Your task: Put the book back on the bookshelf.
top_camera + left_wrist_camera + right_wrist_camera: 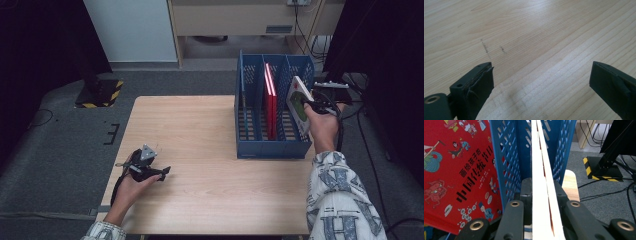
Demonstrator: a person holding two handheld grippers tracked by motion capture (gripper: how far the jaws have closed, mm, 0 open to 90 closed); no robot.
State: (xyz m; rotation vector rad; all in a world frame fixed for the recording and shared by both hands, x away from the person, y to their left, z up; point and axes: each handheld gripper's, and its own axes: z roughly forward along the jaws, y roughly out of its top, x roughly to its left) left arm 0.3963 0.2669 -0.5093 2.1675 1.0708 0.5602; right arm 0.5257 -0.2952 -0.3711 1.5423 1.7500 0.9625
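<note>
High view, right gripper (311, 103): held at the right end of the blue file rack (250, 142), at its rightmost slot, fingers clamped on a thin white-and-green book (298, 103).
Book position: tilted, its top edge leaning out over the rack's right wall, lower part down in the rightmost compartment.
Right gripper view, fingers (561, 192): one black pad on each side of the book (539, 195), pressed against its covers; the book's edge runs straight up between them, close beside the rack's perforated blue wall (509, 165).
Red book (270, 102): stands upright in the middle compartment, one divider away from the held book; its red cover with cartoon figures (454, 170) shows to the left.
Left gripper (159, 173): rests low on the desk (200, 130) at the near left, well apart from the rack.
Left gripper view, fingers (477, 85): spread wide, bare wood between them, nothing held.
</note>
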